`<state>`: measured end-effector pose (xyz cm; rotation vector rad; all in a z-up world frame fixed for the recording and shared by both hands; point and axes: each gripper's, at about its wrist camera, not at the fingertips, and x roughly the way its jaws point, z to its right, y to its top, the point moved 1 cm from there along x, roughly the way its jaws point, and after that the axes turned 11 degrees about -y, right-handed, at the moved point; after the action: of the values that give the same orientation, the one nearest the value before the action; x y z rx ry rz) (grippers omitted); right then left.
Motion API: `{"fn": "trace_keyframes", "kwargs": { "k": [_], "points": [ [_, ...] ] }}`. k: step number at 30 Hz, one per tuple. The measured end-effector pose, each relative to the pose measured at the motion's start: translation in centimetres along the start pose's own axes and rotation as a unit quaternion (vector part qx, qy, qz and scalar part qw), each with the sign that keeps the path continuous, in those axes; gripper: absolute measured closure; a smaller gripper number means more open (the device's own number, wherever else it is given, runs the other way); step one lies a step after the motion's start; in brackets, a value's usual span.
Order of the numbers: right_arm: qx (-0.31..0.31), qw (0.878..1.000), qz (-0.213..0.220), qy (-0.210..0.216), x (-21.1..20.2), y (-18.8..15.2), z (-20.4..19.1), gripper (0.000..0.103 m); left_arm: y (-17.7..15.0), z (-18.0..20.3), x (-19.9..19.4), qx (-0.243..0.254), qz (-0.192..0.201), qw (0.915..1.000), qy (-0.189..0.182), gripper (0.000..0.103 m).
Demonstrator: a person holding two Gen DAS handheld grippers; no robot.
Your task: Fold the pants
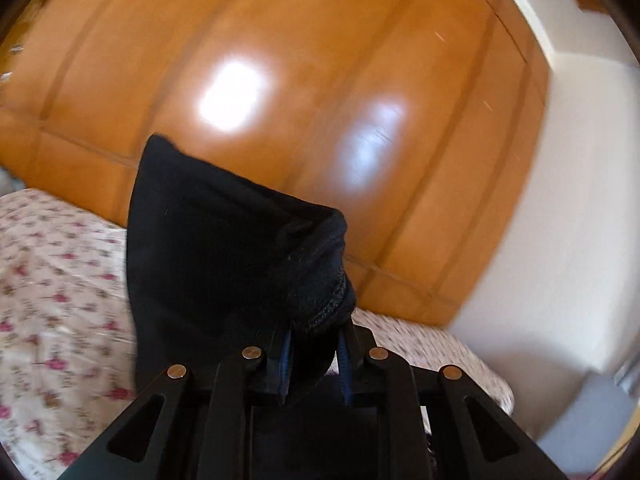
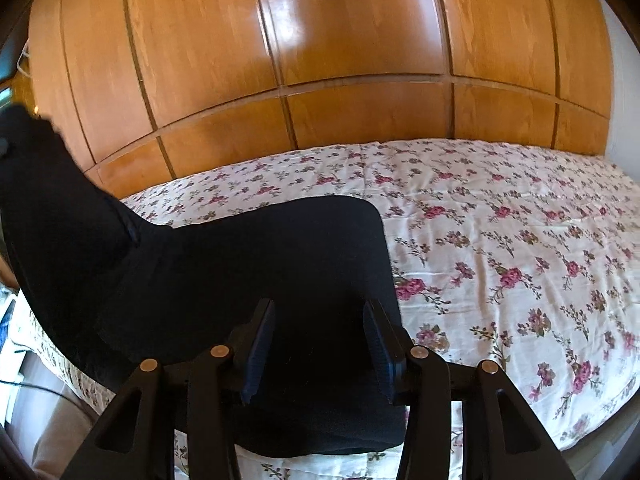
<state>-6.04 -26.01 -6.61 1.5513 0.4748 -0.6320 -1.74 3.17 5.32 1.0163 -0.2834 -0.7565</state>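
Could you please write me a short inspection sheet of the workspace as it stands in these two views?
Surface: bed with floral sheet, lightly creased.
Job's things: black pants, one part lying on the sheet, one end lifted at the left.
Clutter: nothing seen on the sheet.
Grippers: left claw shut on the pants' ribbed edge, raised; right claw open over the lying fabric.
Cables: dark cable beside the bed, lower left.
Surroundings: wooden wardrobe panels behind the bed; white wall.
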Motion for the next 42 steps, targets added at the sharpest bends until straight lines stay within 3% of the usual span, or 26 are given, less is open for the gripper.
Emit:
{"fn": "trace_keyframes", "kwargs": {
  "k": [8, 12, 15, 21, 24, 26, 28, 32, 33, 36, 40, 42],
  "points": [
    [0.053, 0.998, 0.002, -0.014, 0.0, 0.8, 2.8, 0.056, -4.9, 2.9, 7.0, 0.022, -0.111, 0.9915, -0.064, 0.085],
    [0.114, 0.993, 0.026, 0.032, -0.9, 1.7, 4.9, 0.055, -7.8, 4.0, 9.3, 0.045, -0.161, 0.9829, -0.077, 0.085],
    [0.163, 0.980, 0.028, 0.110, -1.2, 2.3, 5.8, 0.045, -9.9, 4.0, 11.0, 0.064, -0.195, 0.9765, -0.066, 0.085],
    [0.185, 0.954, -0.033, 0.232, 0.3, 2.3, 3.8, 0.040, -11.8, 4.0, 11.4, 0.085, -0.210, 0.9723, -0.058, 0.085],
    [0.216, 0.939, -0.067, 0.259, 1.9, 1.9, 3.4, 0.038, -12.3, 4.9, 11.5, 0.101, -0.216, 0.9697, -0.054, 0.085],
    [0.252, 0.918, -0.110, 0.285, 3.5, 1.5, 3.3, 0.036, -12.7, 5.3, 11.7, 0.118, -0.221, 0.9667, -0.053, 0.085],
    [0.276, 0.905, -0.135, 0.294, 4.4, 1.1, 3.4, 0.034, -13.3, 6.0, 11.7, 0.146, -0.229, 0.9610, -0.053, 0.085],
    [0.277, 0.898, -0.128, 0.318, 4.0, 1.4, 3.2, 0.034, -14.8, 7.8, 11.8, 0.206, -0.241, 0.9464, -0.060, 0.085],
    [0.268, 0.901, -0.125, 0.317, 3.8, 1.6, 2.9, 0.035, -15.0, 8.3, 11.7, 0.219, -0.240, 0.9436, -0.063, 0.085],
    [0.207, 0.935, -0.092, 0.274, 2.6, 2.5, 2.4, 0.087, -15.2, 9.3, 11.6, 0.242, -0.229, 0.9404, -0.067, 0.085],
    [0.174, 0.951, -0.060, 0.250, 1.2, 3.4, 2.4, 0.088, -14.7, 9.4, 11.2, 0.238, -0.225, 0.9413, -0.083, 0.077],
    [0.161, 0.958, -0.053, 0.231, 1.2, 3.5, 2.7, 0.088, -14.6, 9.3, 10.5, 0.224, -0.226, 0.9414, -0.112, 0.072]
  ]
}}
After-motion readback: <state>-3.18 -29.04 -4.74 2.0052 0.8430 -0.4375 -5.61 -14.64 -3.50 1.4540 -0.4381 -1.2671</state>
